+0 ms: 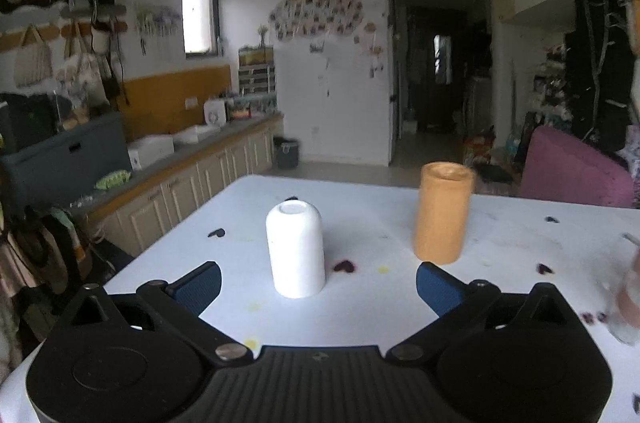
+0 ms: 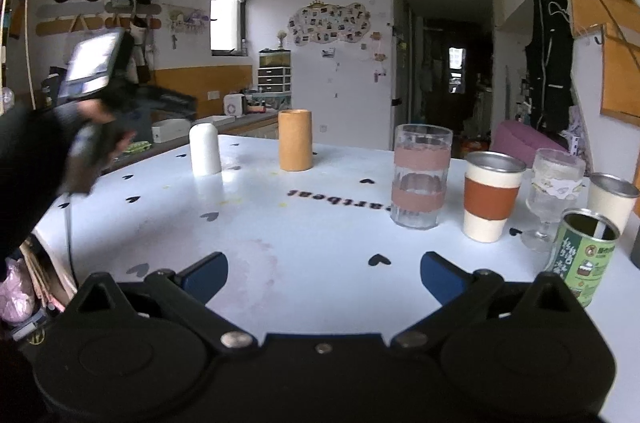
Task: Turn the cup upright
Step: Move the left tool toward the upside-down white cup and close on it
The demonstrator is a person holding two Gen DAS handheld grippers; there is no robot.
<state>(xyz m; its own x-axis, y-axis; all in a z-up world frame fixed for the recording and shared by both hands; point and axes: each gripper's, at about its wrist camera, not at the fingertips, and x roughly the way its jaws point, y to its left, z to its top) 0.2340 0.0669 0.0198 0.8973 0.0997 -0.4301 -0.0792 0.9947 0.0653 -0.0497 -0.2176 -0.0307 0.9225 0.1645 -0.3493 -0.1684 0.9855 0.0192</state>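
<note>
My left gripper (image 1: 319, 283) has its jaws spread wide with nothing between them; the white cup (image 1: 296, 249) stands upside down on the white table (image 1: 360, 311) at 12 o'clock just ahead of the fingertips, untouched. An orange cup (image 1: 442, 213), also base-up, stands at 1 o'clock, apart from it. My right gripper (image 2: 324, 275) is likewise spread and empty, with the white cup (image 2: 205, 149) far off at 11 o'clock and a banded glass (image 2: 420, 177) at 1 o'clock.

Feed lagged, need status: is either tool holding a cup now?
Nothing held. Left tool is open before the white cup; right tool is open over bare table.
</note>
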